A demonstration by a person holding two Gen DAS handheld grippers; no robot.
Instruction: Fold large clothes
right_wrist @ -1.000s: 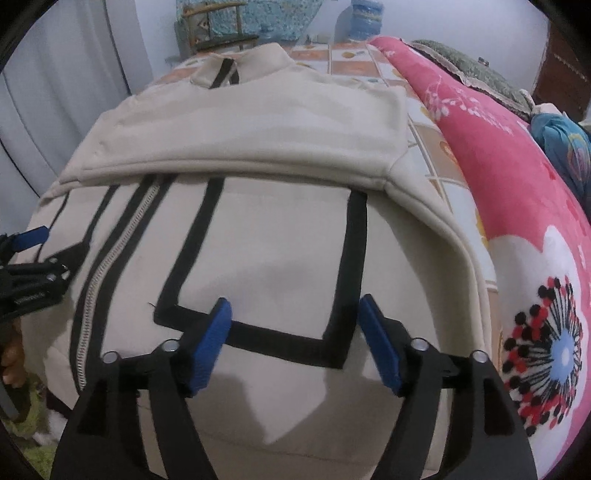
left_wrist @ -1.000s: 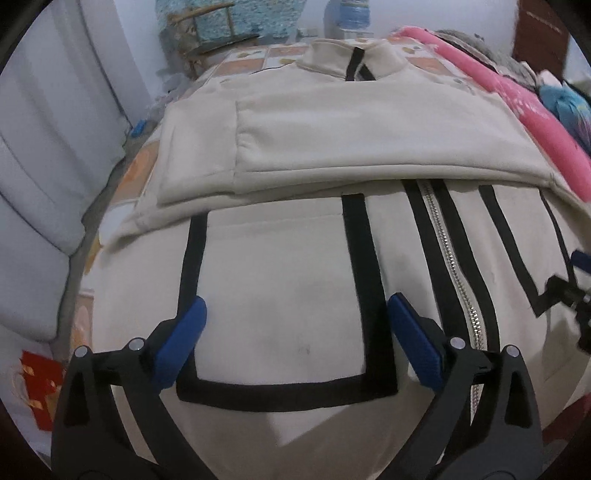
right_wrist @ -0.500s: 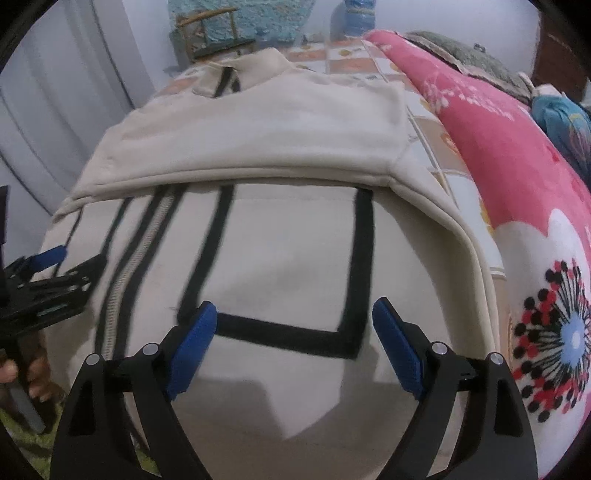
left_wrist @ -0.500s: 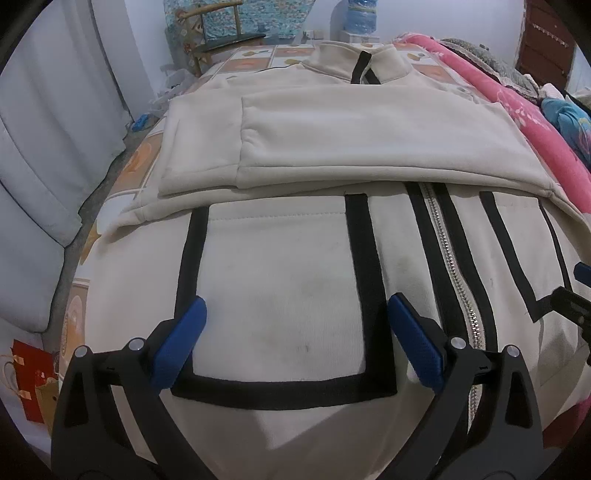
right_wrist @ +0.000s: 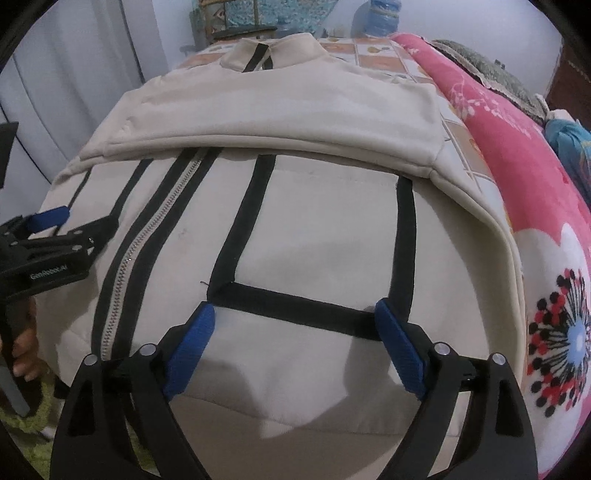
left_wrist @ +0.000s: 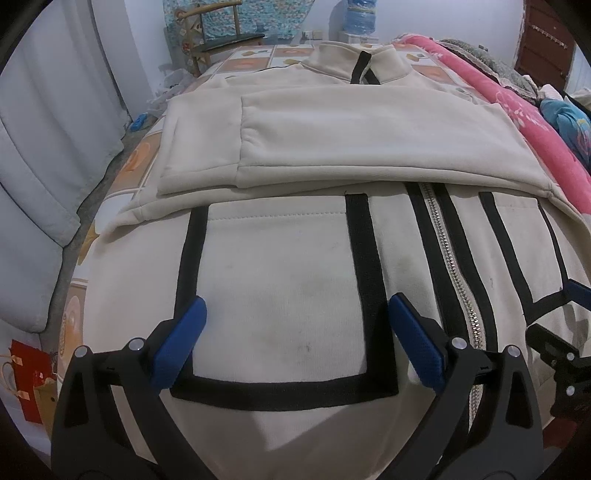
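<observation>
A cream zip jacket with black stripes lies face up on the bed, both sleeves folded across its chest. My left gripper hovers open over the black-outlined pocket left of the zip, with nothing pinched. My right gripper hangs over the jacket at the lower edge of the other pocket outline. Its jaws are opening, and only flat cloth lies beneath them. Each gripper shows at the edge of the other's view: the right gripper and the left gripper, held by a hand.
A pink floral blanket runs along the right side of the bed. Grey curtains hang on the left, and a red bag sits on the floor below. A wooden chair and a water bottle stand beyond the bed.
My right gripper's jaws have spread wider, and it has shifted a little toward the zip. The left gripper and the jacket have stayed put.
</observation>
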